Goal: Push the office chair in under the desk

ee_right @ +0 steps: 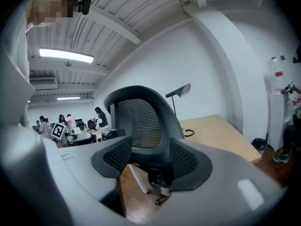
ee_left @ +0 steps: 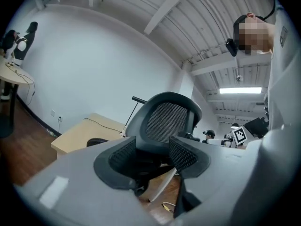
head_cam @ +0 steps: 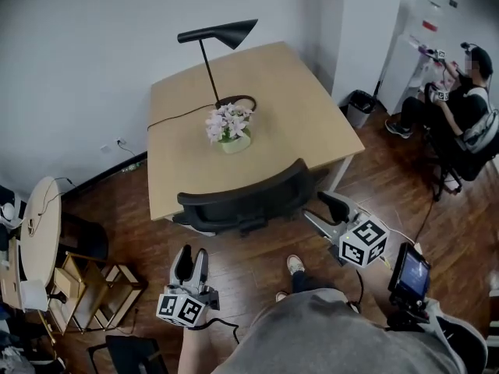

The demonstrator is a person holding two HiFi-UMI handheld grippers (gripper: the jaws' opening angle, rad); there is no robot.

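The black mesh-backed office chair point(head_cam: 243, 199) stands at the near edge of the light wood desk point(head_cam: 304, 123), its seat tucked beneath the top. My left gripper point(head_cam: 192, 255) hovers open over the wood floor, a short way behind the chair's left side. Close to the backrest's right end, my right gripper point(head_cam: 313, 206) is also open. In the left gripper view the chair point(ee_left: 170, 119) shows beyond the parted jaws of the left gripper point(ee_left: 153, 157), with the desk point(ee_left: 80, 132) to its left. The right gripper point(ee_right: 148, 157) frames the chair point(ee_right: 138, 119) the same way, touching nothing.
A potted flower point(head_cam: 229, 127), a black lamp point(head_cam: 218, 33) and its cable sit on the desk. A person point(head_cam: 460, 107) sits at the back right near a bin point(head_cam: 360, 106). A round side table point(head_cam: 43, 224) and a wooden rack point(head_cam: 97, 287) stand at the left. My foot point(head_cam: 295, 265) is behind the chair.
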